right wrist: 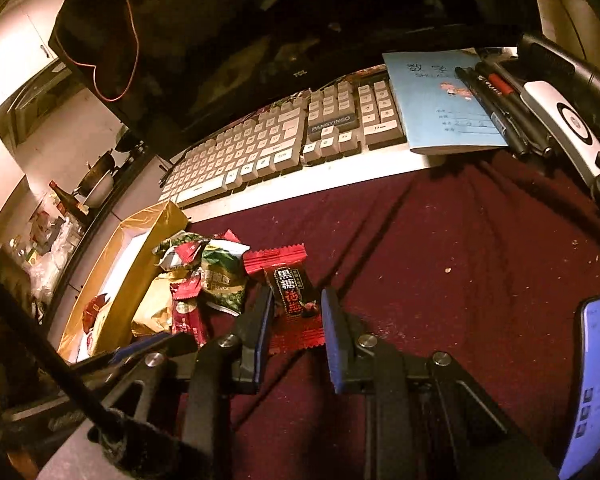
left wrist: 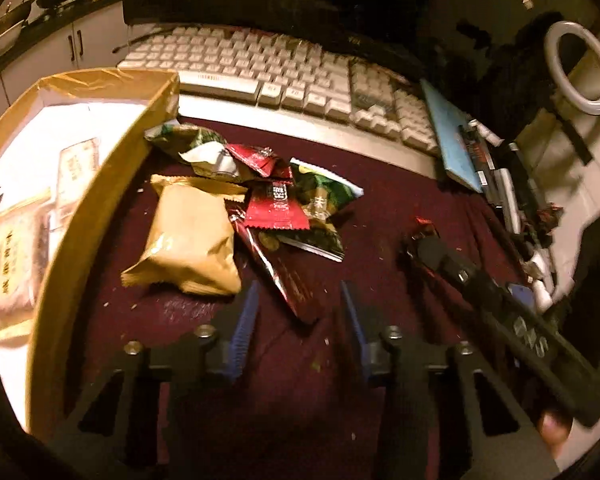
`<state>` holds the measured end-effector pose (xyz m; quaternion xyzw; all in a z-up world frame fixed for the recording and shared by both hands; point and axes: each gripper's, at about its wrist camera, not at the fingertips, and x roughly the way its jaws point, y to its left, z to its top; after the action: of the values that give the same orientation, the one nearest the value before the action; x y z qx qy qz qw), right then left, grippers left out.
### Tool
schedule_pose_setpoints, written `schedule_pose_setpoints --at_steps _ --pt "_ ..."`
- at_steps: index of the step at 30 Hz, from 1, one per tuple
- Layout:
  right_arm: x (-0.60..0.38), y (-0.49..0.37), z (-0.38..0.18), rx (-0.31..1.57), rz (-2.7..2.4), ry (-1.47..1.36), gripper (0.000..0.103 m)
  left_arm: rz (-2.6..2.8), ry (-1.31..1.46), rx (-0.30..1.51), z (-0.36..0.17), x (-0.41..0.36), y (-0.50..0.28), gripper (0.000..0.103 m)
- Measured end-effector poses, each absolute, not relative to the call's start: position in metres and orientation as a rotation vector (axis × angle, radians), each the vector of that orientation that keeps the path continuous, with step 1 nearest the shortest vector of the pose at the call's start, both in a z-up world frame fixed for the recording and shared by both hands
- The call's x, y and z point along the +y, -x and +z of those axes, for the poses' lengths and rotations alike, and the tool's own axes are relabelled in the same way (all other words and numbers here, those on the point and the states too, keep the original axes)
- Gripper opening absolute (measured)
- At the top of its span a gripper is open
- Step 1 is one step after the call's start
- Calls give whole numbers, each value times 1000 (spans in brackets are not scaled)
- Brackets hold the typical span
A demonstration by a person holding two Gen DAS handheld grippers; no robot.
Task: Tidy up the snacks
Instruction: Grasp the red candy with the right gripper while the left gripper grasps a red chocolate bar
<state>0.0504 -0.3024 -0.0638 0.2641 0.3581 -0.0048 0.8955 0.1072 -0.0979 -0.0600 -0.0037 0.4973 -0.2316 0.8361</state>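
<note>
Left wrist view. The left tool (left wrist: pixel 298 312) hangs over the maroon cloth (left wrist: pixel 400 200) on the counter, its blue pads (left wrist: pixel 246 320) apart. The tip of a dark red wrapper (left wrist: pixel 284 284) lies between them, and no pad presses on it. Beyond is the heap of snacks: a tan pouch (left wrist: pixel 188 240), a red sachet (left wrist: pixel 278 208) and a green packet (left wrist: pixel 324 200). The box (left wrist: pixel 100 200), gold-walled, stands just left of the heap with packets already inside. The right tool (left wrist: pixel 424 236) shows at right, a scrap of red at its tip.

Right wrist view. The right tool (right wrist: pixel 296 312) is clamped on a red candy (right wrist: pixel 294 304), which sits between its pads at the near edge of the heap, with the box (right wrist: pixel 140 264) to the left. A keyboard (right wrist: pixel 284 148), a notebook (right wrist: pixel 440 104) and a phone (right wrist: pixel 596 380) ring the work area.

Risks. The candy is held by slick film; a fast swing toward the box could let it slip. The left pads, closing on the wrapper tip only, may pinch cloth or drag neighbouring packets.

Differences. Only the left view shows the contents of the box; only the right view shows the grip on the candy clearly.
</note>
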Motion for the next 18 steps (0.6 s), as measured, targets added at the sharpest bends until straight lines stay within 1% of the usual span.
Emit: schedule_pose_setpoints --at_steps 1,2,6,9,13,15,17,18 --pt "-303 -49 -66 747 -8 -558 23 -480 0 1060 -63 -101 -112 30" --pt "-304 -48 -67 750 -5 -563 23 -461 -11 1060 -66 -103 -114 18" --pt "-304 -48 -67 742 11 -556 23 -474 -15 1049 -66 -97 -107 8" --pt "-303 -49 -67 744 18 -553 23 -536 -11 1075 -63 -87 -89 5" --pt "-302 -49 -67 746 25 -548 23 -613 48 1152 -66 -69 -69 4" --pt "-301 -50 -67 749 28 -545 23 -619 42 1146 -67 -68 -67 5" --pt "-301 -51 -68 752 30 -543 23 -599 52 1134 -66 -67 -69 8" --pt "-301 -50 -68 752 30 -544 23 -586 54 1131 -65 -67 -71 12"
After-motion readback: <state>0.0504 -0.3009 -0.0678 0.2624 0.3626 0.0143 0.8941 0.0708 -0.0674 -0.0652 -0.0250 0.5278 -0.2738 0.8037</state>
